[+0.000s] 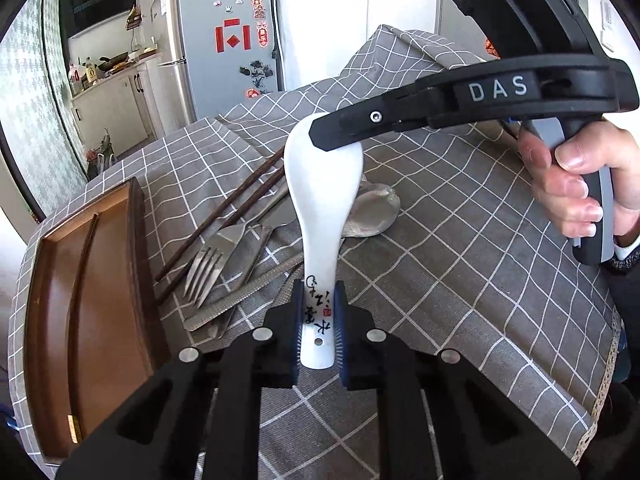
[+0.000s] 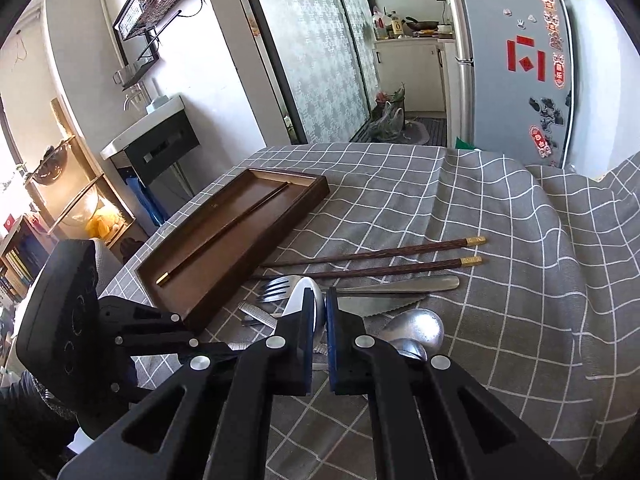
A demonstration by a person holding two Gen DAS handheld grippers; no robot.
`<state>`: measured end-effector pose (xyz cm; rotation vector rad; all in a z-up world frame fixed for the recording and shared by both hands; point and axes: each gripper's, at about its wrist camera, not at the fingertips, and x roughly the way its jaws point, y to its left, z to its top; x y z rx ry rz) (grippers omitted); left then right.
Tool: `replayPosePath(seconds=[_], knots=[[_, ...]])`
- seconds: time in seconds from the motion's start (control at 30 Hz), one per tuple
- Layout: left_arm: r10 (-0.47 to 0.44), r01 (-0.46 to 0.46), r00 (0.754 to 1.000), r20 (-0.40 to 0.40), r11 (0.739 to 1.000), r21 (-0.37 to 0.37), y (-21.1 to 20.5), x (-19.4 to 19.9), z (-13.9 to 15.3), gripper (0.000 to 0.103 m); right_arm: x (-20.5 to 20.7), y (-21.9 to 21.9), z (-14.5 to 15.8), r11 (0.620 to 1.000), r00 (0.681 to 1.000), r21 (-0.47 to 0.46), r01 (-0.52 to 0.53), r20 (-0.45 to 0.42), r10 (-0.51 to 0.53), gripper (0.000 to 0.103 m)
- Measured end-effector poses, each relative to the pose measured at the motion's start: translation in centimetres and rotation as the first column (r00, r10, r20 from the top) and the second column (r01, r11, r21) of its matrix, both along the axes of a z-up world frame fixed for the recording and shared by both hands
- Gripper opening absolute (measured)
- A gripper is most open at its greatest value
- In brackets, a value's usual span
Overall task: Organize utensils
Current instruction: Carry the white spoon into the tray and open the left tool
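White ceramic spoon (image 1: 323, 216) sits clamped by its handle in the left claw (image 1: 319, 330); right claw (image 2: 319, 336) pinches its bowl.

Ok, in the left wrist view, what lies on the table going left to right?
Brown wooden tray → dark wooden chopstick pair → steel fork → white ceramic spoon held by the left gripper → right gripper.

The left claw (image 1: 318, 334) grips the handle of a white ceramic soup spoon (image 1: 324, 200), whose bowl the right claw (image 1: 338, 132) meets from above, apparently pinching its rim. Beneath lie a fork (image 1: 216, 256), a pair of dark chopsticks (image 1: 224, 216) and a metal spoon (image 1: 374, 210) on the grey checked cloth (image 1: 460, 264) covering the worktop. At left, a wooden tray (image 1: 48, 320) holds one chopstick (image 1: 82, 300).
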<state>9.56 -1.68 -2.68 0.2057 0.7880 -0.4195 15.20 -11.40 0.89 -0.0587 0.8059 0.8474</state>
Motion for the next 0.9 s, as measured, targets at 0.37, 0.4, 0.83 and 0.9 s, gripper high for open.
replayPosePath(seconds=[0.37, 0.4, 0.83, 0.9], knots=[[0.154, -0.155, 0.988, 0.016, 0.988, 0.028, 8.1, -0.7, 1.8, 0.016, 2.0, 8.7, 0.2, 0.996, 0.996, 0.025, -0.085, -0.023, 0.086, 0.005], [0.175, -0.175, 0.984, 0.012, 0.984, 0.027, 9.1, -0.5, 1.8, 0.016, 2.3, 10.1, 0.0, 0.995, 0.995, 0.021, -0.096, -0.026, 0.097, 0.005], [0.302, -0.299, 0.953, -0.033, 0.951, 0.073, 13.6, 0.4, -0.7, 0.016, 3.7, 18.1, -4.8, 0.985, 0.991, -0.102, -0.136, -0.035, 0.133, 0.007], [0.307, -0.304, 0.951, -0.031, 0.95, 0.07, 13.3, 0.8, -0.8, 0.016, 3.7, 18.3, -5.0, 0.987, 0.992, -0.104, -0.123, -0.028, 0.121, 0.01]])
